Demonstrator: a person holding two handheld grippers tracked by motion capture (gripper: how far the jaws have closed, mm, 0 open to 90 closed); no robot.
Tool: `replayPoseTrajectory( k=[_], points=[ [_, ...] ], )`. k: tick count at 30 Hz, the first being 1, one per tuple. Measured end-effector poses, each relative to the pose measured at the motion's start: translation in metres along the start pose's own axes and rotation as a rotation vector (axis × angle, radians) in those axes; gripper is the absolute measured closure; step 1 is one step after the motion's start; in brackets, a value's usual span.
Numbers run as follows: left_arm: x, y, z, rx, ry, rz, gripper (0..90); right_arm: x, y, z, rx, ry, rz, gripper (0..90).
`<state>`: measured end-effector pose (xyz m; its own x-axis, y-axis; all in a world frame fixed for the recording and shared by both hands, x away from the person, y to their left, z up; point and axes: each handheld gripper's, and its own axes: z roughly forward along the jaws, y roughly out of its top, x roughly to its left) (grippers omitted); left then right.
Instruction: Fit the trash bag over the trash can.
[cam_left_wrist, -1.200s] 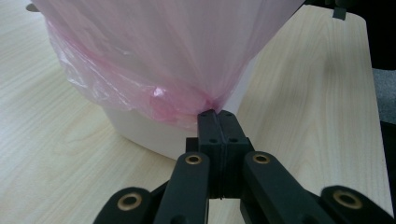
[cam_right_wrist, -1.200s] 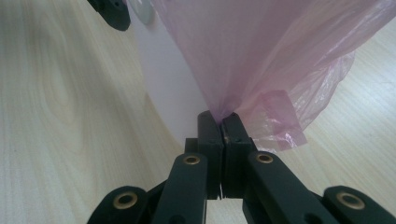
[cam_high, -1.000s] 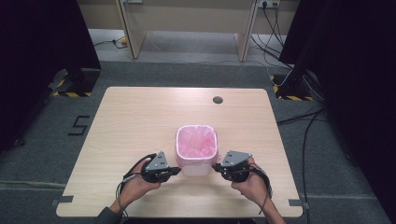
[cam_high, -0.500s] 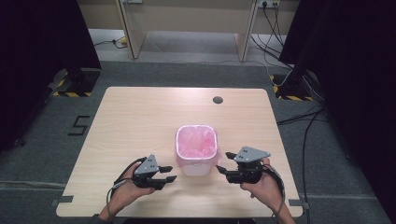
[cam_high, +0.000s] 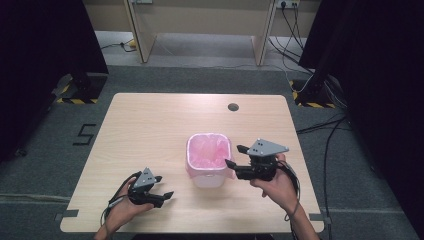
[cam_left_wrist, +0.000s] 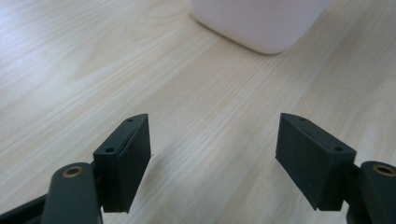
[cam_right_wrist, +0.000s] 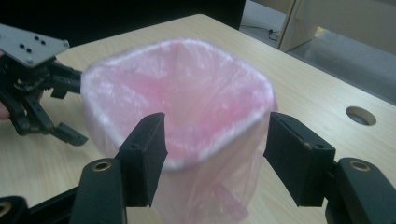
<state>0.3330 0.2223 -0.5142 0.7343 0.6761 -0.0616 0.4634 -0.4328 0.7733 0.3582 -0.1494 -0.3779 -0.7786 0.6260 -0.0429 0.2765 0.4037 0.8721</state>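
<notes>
Gleaming pink liner (cam_high: 210, 152) — square bin (cam_high: 209, 179)

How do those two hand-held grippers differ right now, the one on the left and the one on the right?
The left hand-held gripper sits low over the table, away from the bin; the right hand-held gripper is raised beside the bin's rim. The left points at bare wood; the right points at the pink bag liner. Both have just opened their jaws, and neither holds anything.

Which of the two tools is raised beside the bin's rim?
The right tool, held up at the rim of the pink-lined bin; the left tool sits low over the table, away from the bin.
</notes>
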Motion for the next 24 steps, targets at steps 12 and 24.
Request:
replayPoseTrajectory(
  k=[12, 24],
  points=[
    [0.008, -0.007, 0.005, 0.026, 0.038, 0.0, 18.6, 0.006, 0.041, 0.021, 0.003, 0.019, -0.061, 37.3],
    [0.007, -0.007, 0.006, 0.035, 0.052, 0.008, 16.4, 0.023, 0.063, 0.072, 0.119, 0.095, -0.125, 36.6]
  ],
)
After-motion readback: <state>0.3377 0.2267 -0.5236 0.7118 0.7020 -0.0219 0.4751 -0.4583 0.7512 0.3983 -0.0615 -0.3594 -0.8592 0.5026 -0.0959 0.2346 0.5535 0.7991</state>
